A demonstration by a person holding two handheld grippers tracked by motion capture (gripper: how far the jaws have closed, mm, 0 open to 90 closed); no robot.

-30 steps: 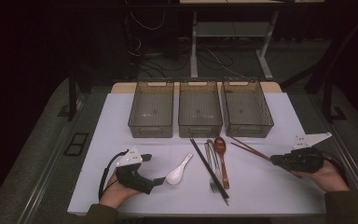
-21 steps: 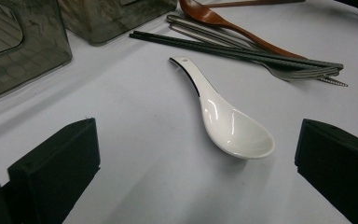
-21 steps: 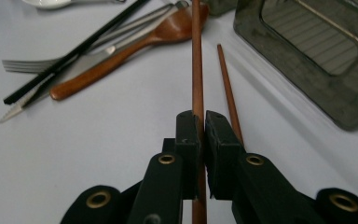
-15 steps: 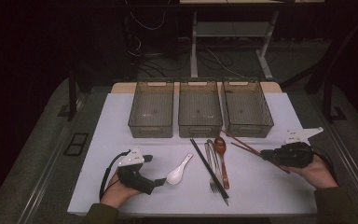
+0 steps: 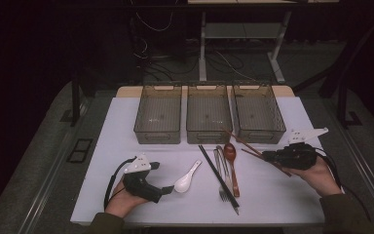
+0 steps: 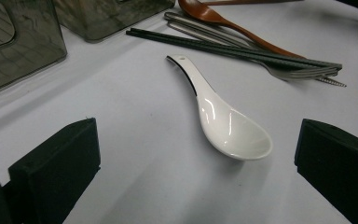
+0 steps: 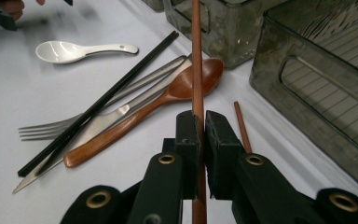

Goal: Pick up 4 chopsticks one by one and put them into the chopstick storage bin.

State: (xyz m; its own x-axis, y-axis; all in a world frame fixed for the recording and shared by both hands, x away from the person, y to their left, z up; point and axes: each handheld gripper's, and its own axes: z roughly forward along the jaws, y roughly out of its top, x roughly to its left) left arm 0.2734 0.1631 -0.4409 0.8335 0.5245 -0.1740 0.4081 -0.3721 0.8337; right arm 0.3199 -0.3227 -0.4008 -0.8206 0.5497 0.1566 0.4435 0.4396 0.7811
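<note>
Dark lab: cables [image 5: 148, 29], bare desk frame [image 5: 241, 41]

High overview; close gripper views sharing cutlery [image 5: 226, 168].

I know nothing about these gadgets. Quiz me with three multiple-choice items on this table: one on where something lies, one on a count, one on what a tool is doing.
1. Where does the white spoon lie?
A. in the middle bin
B. on the table, ahead of the left gripper's spread fingers
C. on top of the fork

2. How many clear bins stand in the row?
A. two
B. three
C. five

3. What is the right gripper doing?
A. clamping a brown chopstick
B. standing wide open
C. pinching the wooden spoon

Key: 1 B, the left gripper view shows it on the bare tabletop between the fingers. 2 B, the high view shows three side by side. 3 A, the stick runs between its closed fingers.
</note>
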